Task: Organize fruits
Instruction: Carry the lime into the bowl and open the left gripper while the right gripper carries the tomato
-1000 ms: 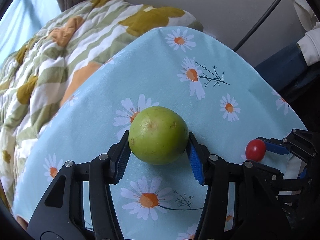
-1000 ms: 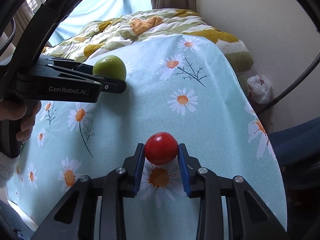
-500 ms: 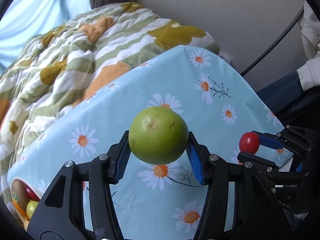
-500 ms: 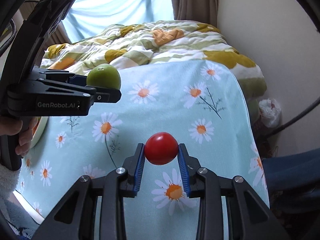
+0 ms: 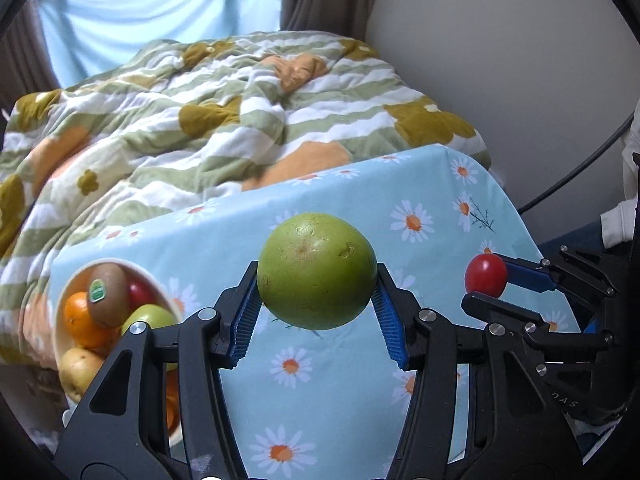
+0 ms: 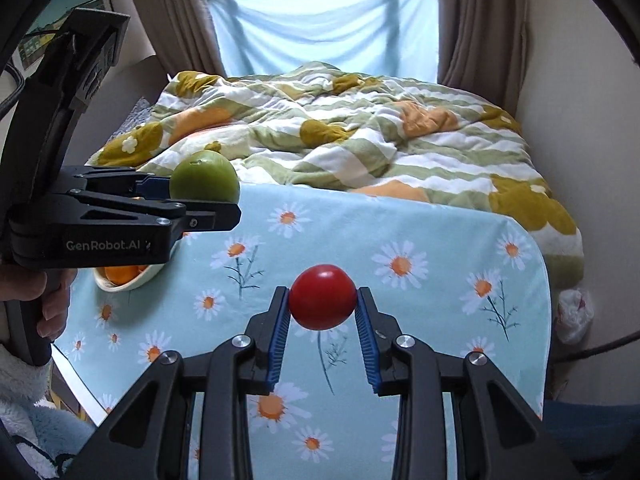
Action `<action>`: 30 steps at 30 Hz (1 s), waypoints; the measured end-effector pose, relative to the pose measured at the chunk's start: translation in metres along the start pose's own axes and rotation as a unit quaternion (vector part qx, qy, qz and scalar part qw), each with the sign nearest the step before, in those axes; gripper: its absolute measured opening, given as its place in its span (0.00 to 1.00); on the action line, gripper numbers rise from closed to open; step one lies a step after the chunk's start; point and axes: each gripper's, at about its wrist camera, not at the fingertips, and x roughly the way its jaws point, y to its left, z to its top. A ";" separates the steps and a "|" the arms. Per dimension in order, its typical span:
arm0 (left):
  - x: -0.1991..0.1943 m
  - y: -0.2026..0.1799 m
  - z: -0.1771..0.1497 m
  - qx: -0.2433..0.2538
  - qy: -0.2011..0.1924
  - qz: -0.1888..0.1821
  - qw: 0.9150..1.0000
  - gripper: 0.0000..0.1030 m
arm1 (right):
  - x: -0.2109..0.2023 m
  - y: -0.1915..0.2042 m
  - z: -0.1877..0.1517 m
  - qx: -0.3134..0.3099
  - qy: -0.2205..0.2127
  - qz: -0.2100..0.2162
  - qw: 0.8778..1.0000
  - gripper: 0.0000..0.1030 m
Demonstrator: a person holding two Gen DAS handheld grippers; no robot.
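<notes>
Both fruits in the air, bowl waiting at the counter's left edge!
Left hand-held gripper [image 5: 316,312] clamped on the green fruit [image 5: 316,270], right hand-held gripper [image 6: 322,320] clamped on the red tomato [image 6: 322,296]; best lower each gently into the crowded bowl [image 5: 158,274], one at a time.

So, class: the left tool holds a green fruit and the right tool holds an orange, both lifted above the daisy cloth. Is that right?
Not quite. The right tool holds a small red fruit, not an orange, as the right wrist view shows. The left tool does hold the green fruit above the daisy cloth.
</notes>
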 end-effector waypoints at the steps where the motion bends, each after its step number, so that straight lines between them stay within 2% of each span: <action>1: -0.006 0.009 -0.002 -0.008 -0.002 0.004 1.000 0.58 | 0.002 0.008 0.004 -0.007 0.000 0.006 1.000 0.29; 6: -0.033 0.055 -0.015 -0.043 -0.020 0.028 0.998 0.58 | 0.012 0.052 0.024 -0.039 0.003 0.050 0.998 0.29; 13: -0.058 0.115 -0.037 -0.075 -0.027 0.056 0.995 0.58 | 0.031 0.111 0.042 -0.071 0.009 0.087 0.994 0.29; 24: -0.063 0.206 -0.064 -0.109 -0.016 0.071 0.991 0.58 | 0.061 0.178 0.050 -0.085 0.022 0.095 0.992 0.30; 30: -0.045 0.245 -0.074 -0.113 0.002 0.056 0.992 0.58 | 0.077 0.201 0.049 -0.073 0.029 0.084 0.993 0.30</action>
